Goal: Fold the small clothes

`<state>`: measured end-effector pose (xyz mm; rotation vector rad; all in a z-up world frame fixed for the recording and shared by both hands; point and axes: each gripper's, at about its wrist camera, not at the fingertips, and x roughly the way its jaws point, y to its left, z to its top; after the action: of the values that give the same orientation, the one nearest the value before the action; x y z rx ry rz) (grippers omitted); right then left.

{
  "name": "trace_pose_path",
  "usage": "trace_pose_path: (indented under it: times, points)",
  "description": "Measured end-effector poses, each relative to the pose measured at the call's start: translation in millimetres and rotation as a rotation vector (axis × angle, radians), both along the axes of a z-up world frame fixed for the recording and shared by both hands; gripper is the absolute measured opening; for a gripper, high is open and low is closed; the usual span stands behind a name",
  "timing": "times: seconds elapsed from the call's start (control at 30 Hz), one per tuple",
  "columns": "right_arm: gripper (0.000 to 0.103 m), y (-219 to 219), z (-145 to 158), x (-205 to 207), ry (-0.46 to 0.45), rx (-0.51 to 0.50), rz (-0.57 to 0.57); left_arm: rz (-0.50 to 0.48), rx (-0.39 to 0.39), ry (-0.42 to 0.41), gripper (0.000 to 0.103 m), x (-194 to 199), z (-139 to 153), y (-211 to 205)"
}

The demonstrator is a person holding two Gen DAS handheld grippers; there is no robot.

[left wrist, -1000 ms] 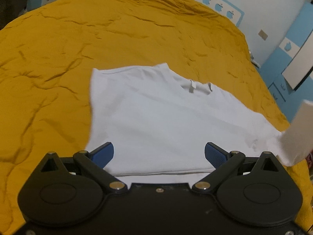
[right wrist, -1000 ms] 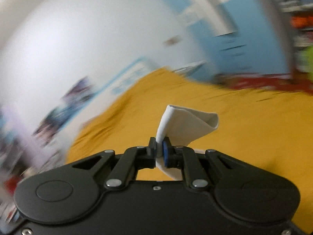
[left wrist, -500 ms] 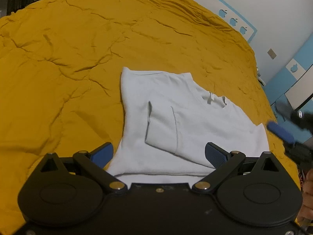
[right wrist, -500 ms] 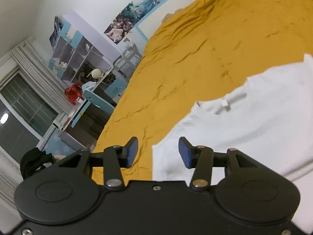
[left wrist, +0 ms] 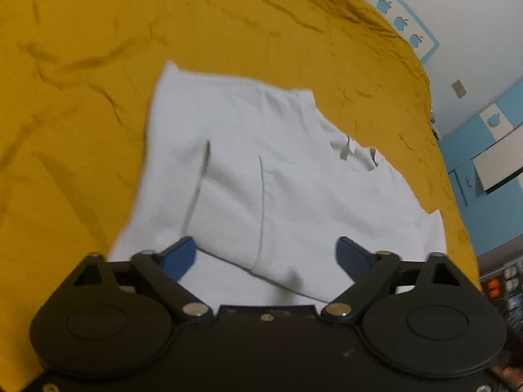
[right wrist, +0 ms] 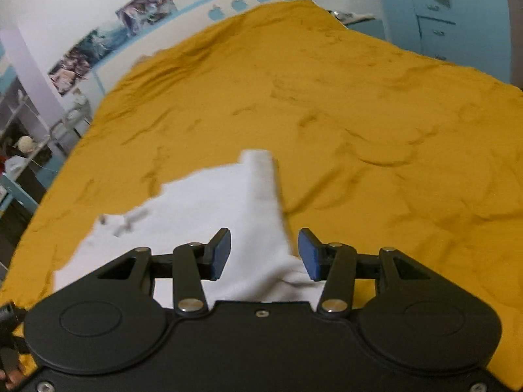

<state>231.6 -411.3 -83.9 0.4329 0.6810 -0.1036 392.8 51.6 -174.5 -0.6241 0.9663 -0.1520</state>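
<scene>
Surface: a bed covered by a creased mustard-yellow bedspread (left wrist: 98, 49) that fills most of both views.
Garment: a small white shirt (left wrist: 294, 179) lies flat on the bedspread, near the bed's near edge, one sleeve folded in over the body, neck label (left wrist: 346, 145) showing at the collar.
Left hand-held gripper (left wrist: 266, 254): released, blue pads spread wide, poised over the shirt's lower hem; contact with the cloth cannot be told.
Right hand-held gripper (right wrist: 264, 251): released, pads apart, with a raised fold of the shirt (right wrist: 228, 215) lying between them.
Room: white wall with a blue border of apple shapes (left wrist: 398, 21) beyond the bed's far edge; posters (right wrist: 108, 36) on the wall; blue cabinet (right wrist: 438, 19) past the far right corner; shelving (right wrist: 23, 137) beside the bed's left edge.
</scene>
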Motion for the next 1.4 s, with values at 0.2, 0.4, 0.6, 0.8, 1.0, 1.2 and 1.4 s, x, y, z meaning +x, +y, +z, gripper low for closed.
trace_pose_path:
  times: [0.2, 0.4, 0.6, 0.8, 1.0, 1.2, 1.4]
  points:
    - [0.048, 6, -6, 7, 0.035, 0.025, 0.017, 0.016, -0.013, 0.010, 0.089, 10, -6, -4]
    - [0.048, 22, -6, 24, 0.023, 0.041, 0.047, 0.032, 0.071, 0.027, 0.081, 0, 5, -5]
    - [0.048, 26, -11, 30, 0.028, 0.059, 0.045, 0.084, 0.053, 0.041, 0.082, 9, -10, 4]
    - [0.048, 24, -10, 32, 0.037, 0.046, 0.036, 0.092, 0.071, -0.005, 0.020, 17, -8, 0]
    - [0.049, 24, -9, 34, 0.034, 0.041, 0.034, 0.076, 0.056, -0.109, 0.013, -3, 13, -2]
    - [0.049, 26, -8, 34, 0.029, 0.021, 0.049, 0.083, 0.145, -0.138, 0.013, -38, 33, 8]
    - [0.049, 26, -9, 34, 0.057, 0.014, 0.058, 0.066, 0.146, 0.015, 0.046, -29, -3, 16]
